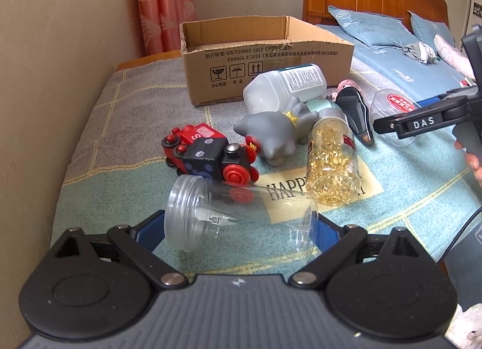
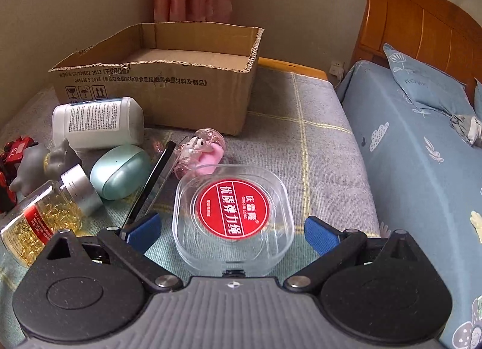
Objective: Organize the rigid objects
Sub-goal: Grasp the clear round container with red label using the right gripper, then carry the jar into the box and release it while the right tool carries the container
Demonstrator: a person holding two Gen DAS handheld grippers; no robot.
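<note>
- Our left hand-held gripper (image 1: 241, 228) is clamped wide on the clear jar (image 1: 241, 219), which lies crosswise between the blue pads with its threaded mouth to the left. We judge the side-on hold suits a smooth round body that would roll under a narrower pinch.
- Our right hand-held gripper (image 2: 232, 233) stands apart, its fingers either side of the flat clear case (image 2: 233, 216) with the red label. The pads are not touching it, so the case rests on the blanket (image 2: 316, 153).
- The cardboard box (image 2: 156, 90) sits open at the back of the blanket and looks empty from here. It is likely where everything goes.
- The rest lies bunched in front of the box: the white bottle (image 1: 283, 85), grey toy (image 1: 271, 135), red train (image 1: 211, 153), capsule jar (image 1: 331, 165) and mint case (image 2: 120, 171), all on their sides or leaning together.
</note>
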